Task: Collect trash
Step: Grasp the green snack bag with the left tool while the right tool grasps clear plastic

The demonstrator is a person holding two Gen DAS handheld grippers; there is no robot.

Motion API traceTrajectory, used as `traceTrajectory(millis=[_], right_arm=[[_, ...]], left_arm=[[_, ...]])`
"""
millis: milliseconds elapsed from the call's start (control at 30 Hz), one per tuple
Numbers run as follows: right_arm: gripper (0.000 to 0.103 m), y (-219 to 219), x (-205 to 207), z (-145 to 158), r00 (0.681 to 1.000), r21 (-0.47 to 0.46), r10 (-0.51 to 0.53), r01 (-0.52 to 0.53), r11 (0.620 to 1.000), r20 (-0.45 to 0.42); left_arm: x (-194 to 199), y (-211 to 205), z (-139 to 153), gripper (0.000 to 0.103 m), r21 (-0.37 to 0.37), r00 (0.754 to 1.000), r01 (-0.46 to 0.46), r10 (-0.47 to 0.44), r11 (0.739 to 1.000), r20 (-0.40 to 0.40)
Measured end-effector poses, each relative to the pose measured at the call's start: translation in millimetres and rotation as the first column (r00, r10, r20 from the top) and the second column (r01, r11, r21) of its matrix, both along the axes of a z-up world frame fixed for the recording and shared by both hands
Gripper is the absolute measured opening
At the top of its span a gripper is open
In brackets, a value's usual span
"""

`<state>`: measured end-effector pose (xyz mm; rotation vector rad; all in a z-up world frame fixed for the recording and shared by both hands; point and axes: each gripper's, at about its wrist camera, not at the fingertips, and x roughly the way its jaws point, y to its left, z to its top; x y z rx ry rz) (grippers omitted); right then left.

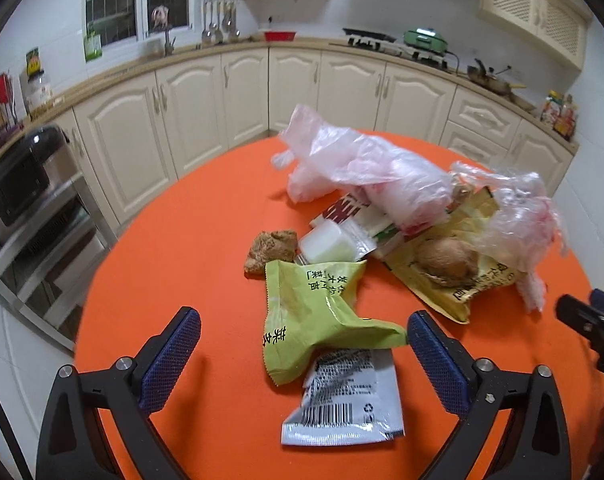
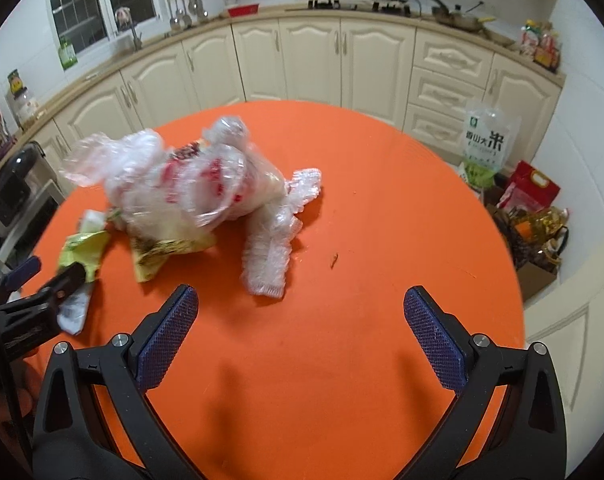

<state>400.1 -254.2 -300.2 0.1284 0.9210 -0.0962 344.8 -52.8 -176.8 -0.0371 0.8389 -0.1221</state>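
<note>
Trash lies on a round orange table (image 1: 190,216). In the left wrist view my left gripper (image 1: 303,332) is open, its jaws either side of a crumpled green wrapper (image 1: 313,312) with a silver barcode packet (image 1: 349,400) under it. Beyond lie a brown food chunk (image 1: 270,248), a white plastic cup (image 1: 327,244), a yellow snack bag (image 1: 445,272) and clear plastic bags (image 1: 361,160). My right gripper (image 2: 301,312) is open and empty over bare table, just short of a crumpled clear plastic piece (image 2: 272,248) and the bag pile (image 2: 182,176). The left gripper also shows in the right wrist view (image 2: 46,280).
Cream kitchen cabinets (image 1: 341,88) run behind the table. A black appliance (image 1: 18,184) on a metal rack stands at the left. A rice bag (image 2: 483,144) and boxes (image 2: 529,192) sit on the floor at the right. A small crumb (image 2: 333,260) lies on the table.
</note>
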Motion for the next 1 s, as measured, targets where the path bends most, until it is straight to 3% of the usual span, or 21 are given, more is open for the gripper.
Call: traceTrajectory(millis=[100, 200, 233, 300, 333, 367, 467, 767, 1000], right_arm=[[0.099, 1.3, 15.2, -9.0, 1.0, -0.011, 0.014, -0.015, 1.0, -0.015], [0.095, 5.3, 32.4, -18.6, 0.999, -0.02, 0.024, -0.025, 1.0, -0.027], [0.088, 6.7, 36.4, -20.9, 0.999, -0.02, 0.028, -0.028, 0.999, -0.033], [0.084, 11.5, 41.6, -22.3, 0.999, -0.043, 0.03, -0.032, 0.999, -0.032], [0.073, 13.9, 42.5, -21.0, 0.999, -0.05, 0.039, -0.041, 0.998, -0.025], [0.055, 15.6, 42.4, -19.5, 0.999, -0.054, 0.044, -0.044, 0.998, -0.016], [0.025, 18.9, 40.9, -17.3, 0.998, -0.055, 0.066, -0.066, 0.996, -0.009], [0.02, -8.8, 7.7, -10.7, 0.999, 0.054, 0.033, -0.033, 0.998, 0.008], [0.02, -26.0, -33.6, 15.5, 0.998, 0.131, 0.013, -0.022, 0.991, 0.069]], left_arm=[[22.4, -3.0, 1.1, 0.088, -0.026, 1.0, -0.002, 0.001, 1.0, -0.019], [39.7, -4.9, 2.3, 0.065, -0.042, 1.0, 0.006, -0.007, 0.999, -0.021], [45.1, -5.2, 2.0, 0.056, -0.045, 1.0, 0.011, -0.012, 0.999, -0.02], [55.1, -7.0, 1.6, 0.048, -0.056, 1.0, 0.024, -0.025, 0.998, -0.016], [56.6, -6.5, -0.1, 0.04, -0.063, 0.999, 0.03, -0.031, 0.998, -0.012], [53.5, -4.4, -1.4, 0.037, -0.064, 0.999, 0.033, -0.033, 0.997, -0.007], [58.8, -4.8, -0.3, 0.024, -0.076, 0.999, 0.042, -0.04, 0.996, 0.018], [61.9, 8.8, 10.1, 0.021, -0.098, 0.996, 0.065, -0.058, 0.993, 0.067], [2.0, 5.6, 19.0, 0.021, -0.068, 0.987, 0.079, -0.068, 0.995, 0.148]])
